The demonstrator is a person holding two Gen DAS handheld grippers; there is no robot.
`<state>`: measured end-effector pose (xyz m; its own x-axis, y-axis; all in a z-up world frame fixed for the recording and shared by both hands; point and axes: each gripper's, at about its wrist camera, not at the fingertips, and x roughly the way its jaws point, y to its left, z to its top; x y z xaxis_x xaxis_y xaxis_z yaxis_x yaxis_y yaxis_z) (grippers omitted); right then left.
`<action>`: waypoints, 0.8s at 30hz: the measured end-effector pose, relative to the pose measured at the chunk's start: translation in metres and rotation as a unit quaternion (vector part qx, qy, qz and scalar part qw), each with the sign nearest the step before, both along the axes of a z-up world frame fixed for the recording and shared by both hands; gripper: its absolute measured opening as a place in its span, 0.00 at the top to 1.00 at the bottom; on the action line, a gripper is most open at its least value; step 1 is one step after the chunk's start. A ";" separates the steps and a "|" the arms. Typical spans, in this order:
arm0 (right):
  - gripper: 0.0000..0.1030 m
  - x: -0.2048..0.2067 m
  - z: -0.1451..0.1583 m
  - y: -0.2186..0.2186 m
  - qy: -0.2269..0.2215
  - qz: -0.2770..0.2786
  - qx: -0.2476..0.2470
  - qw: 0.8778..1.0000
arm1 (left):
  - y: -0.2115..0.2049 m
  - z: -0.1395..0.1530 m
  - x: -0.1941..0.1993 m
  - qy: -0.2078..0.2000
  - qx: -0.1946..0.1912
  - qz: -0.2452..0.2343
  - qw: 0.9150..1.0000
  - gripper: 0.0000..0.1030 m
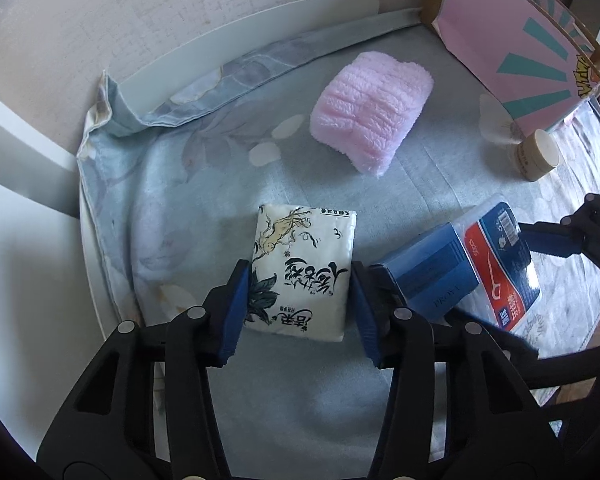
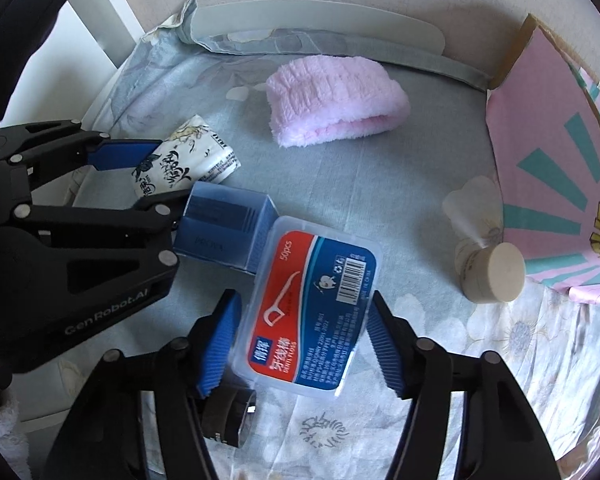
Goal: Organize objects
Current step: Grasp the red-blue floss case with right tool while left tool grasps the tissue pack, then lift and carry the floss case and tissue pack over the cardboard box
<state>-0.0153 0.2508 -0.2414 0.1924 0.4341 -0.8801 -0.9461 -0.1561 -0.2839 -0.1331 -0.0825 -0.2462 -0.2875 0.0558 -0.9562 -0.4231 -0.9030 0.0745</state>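
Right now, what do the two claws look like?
Both claws, left and right, are black plastic frames with round silver rivets and two blue ribbed pads at the tips. In the right wrist view the left claw's body shows pale lettering reading GenRobot.AI.

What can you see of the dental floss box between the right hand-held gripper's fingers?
The dental floss box is a flat, clear plastic case with rounded corners and a red, blue and white label showing a floss pick, a barcode and "50pcs". It lies label up on the floral cloth, tilted, its far left edge against the blue carton. The right hand-held gripper straddles it, blue pads at both long sides; full contact is unclear.
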 end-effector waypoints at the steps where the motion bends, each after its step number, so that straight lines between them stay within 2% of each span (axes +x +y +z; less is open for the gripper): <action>1: 0.45 0.001 0.001 0.000 0.002 -0.001 0.000 1.000 | -0.001 0.000 0.000 -0.001 0.001 0.001 1.000 0.57; 7: 0.48 0.006 0.004 -0.001 0.012 -0.007 0.002 1.000 | -0.007 0.006 0.002 0.000 0.008 0.012 1.000 0.57; 11: 0.50 0.009 0.011 -0.005 0.019 -0.007 0.005 1.000 | -0.020 0.015 0.005 0.002 0.028 0.035 0.999 0.57; 13: 0.50 0.008 0.016 -0.009 0.010 0.012 0.025 1.000 | -0.027 0.020 0.008 0.007 0.036 0.048 0.998 0.57; 23: 0.51 0.006 0.042 -0.025 0.009 0.042 0.044 0.998 | -0.058 0.053 0.022 0.029 0.071 0.092 0.993 0.57; 24: 0.51 0.006 0.047 -0.027 0.007 0.045 0.049 0.998 | -0.047 0.056 0.039 0.034 0.073 0.095 0.992 0.57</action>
<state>-0.0095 0.2240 -0.1943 0.1356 0.5329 -0.8352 -0.9336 -0.2136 -0.2879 -0.0943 -0.1297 -0.1903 -0.3696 0.1304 -0.9200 -0.2426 -0.9693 -0.0399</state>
